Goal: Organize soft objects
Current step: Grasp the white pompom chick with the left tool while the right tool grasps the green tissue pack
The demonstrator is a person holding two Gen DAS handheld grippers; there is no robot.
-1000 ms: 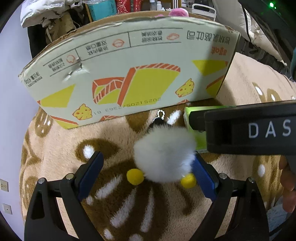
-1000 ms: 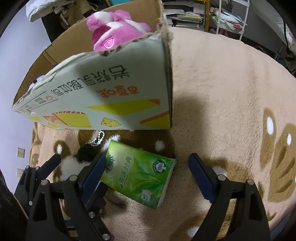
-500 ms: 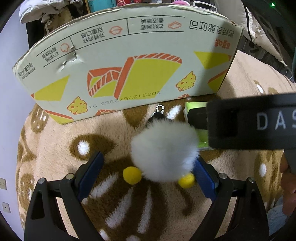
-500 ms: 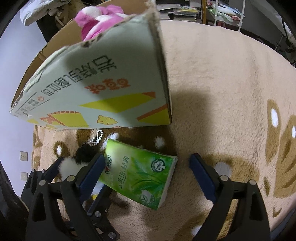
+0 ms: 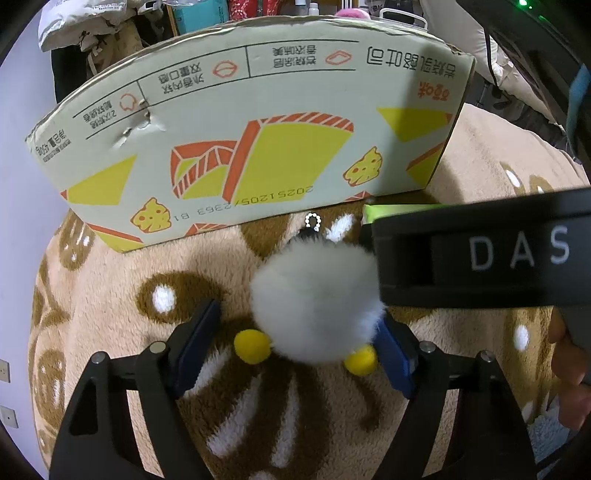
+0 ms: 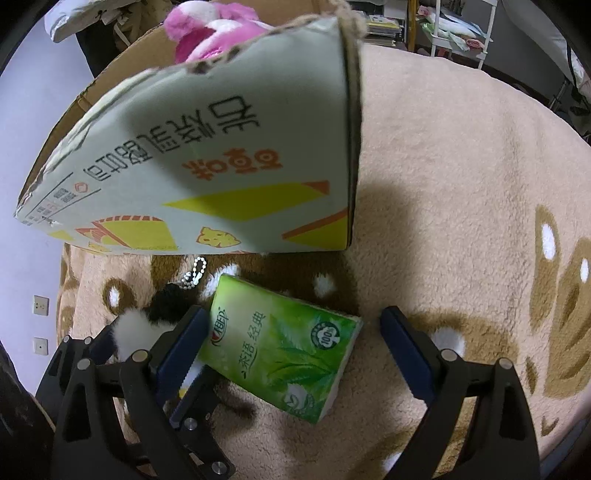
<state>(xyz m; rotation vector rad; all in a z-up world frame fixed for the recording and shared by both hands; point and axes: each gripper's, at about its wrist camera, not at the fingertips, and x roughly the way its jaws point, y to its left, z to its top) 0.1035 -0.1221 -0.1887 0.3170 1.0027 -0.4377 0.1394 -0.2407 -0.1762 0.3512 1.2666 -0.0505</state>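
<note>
**Both grippers poised over their pick-ups, neither grasp completed**

Step in hand: dual grasp, ahead of loading the cardboard box (image 5: 258, 122).

Left gripper (image 5: 299, 343) straddled the white pom-pom keychain toy (image 5: 314, 302), which lay on the brown patterned fleece blanket (image 5: 110, 295) just in front of the box. Its jaws had just been closing with the toy between them. The right-side pad sat against the fluff near one yellow foot (image 5: 360, 362); the left-side pad stood clear of the toy, with a gap showing. Judged released, not yet clamped.

Right gripper (image 6: 291, 354) hung spread wide over the green tissue pack (image 6: 280, 350). The pack lay flat on the blanket between the pads, its left end touching or just beside the left pad, the right pad well apart. Nothing gripped.

A pink plush toy (image 6: 207, 33) was already inside the box.

Next move, as judged: finish closing the left jaws until both pads compress the fluff, close the right jaws on the pack, then lift both clear of the box's near wall. The bead chain (image 6: 194, 275) could trail and snag on that wall.
</note>
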